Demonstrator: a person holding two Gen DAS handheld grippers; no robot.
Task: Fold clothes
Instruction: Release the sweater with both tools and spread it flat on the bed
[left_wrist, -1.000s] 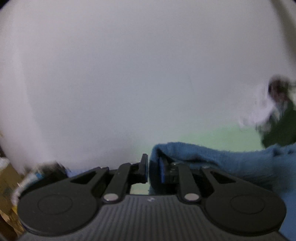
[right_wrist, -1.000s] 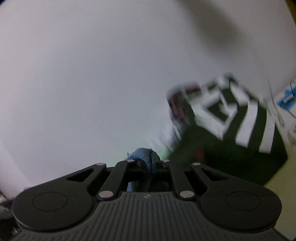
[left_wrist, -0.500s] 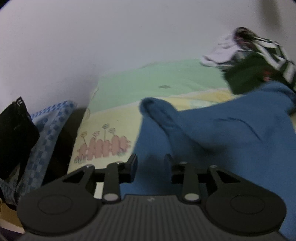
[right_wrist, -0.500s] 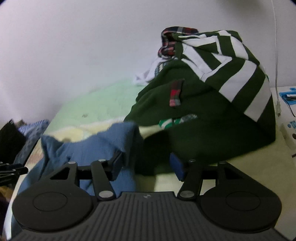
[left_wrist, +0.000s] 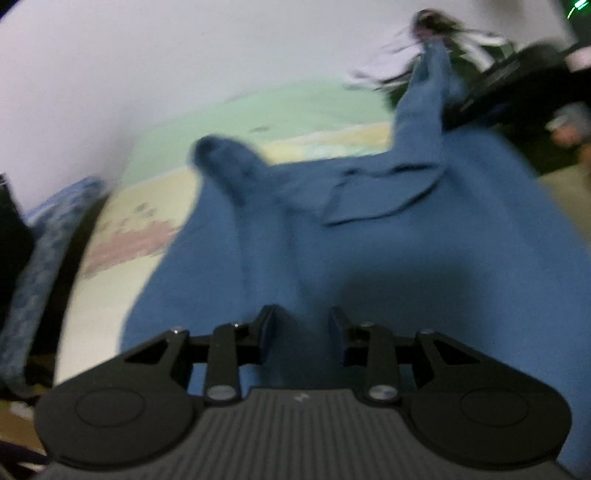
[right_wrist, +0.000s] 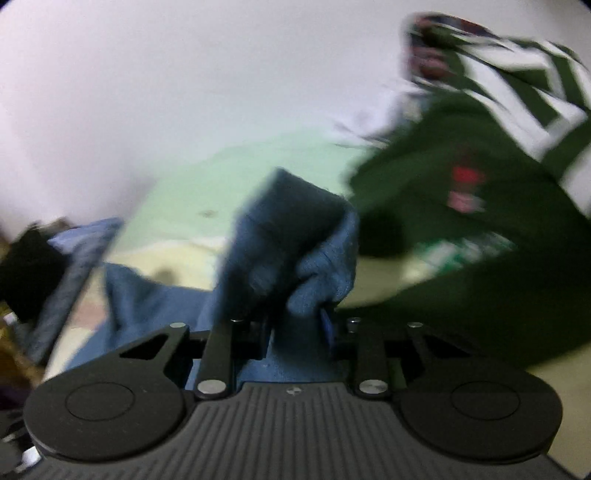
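Observation:
A blue garment (left_wrist: 369, 240) lies spread over the bed, and one sleeve (left_wrist: 424, 96) rises toward the upper right of the left wrist view. My left gripper (left_wrist: 301, 317) hovers low over the garment's near part. Its jaws are opening and no cloth sits between them. In the right wrist view a bunched fold of the same blue garment (right_wrist: 291, 236) stands up between the fingers of my right gripper (right_wrist: 295, 321). Those jaws are closing, and the cloth fills the gap between the pads. Both views are blurred by motion.
The bed sheet (left_wrist: 258, 110) is pale green and yellow and ends at a white wall. A heap of dark green and white striped clothes (right_wrist: 461, 177) lies right of the blue garment. A blue checked cloth (left_wrist: 40, 251) and dark items hang off the bed's left edge.
Both grippers tilted down from facing the wall toward the bed. The left let go of the blue cloth and opened. The right opened, then closed again on a fold of it.

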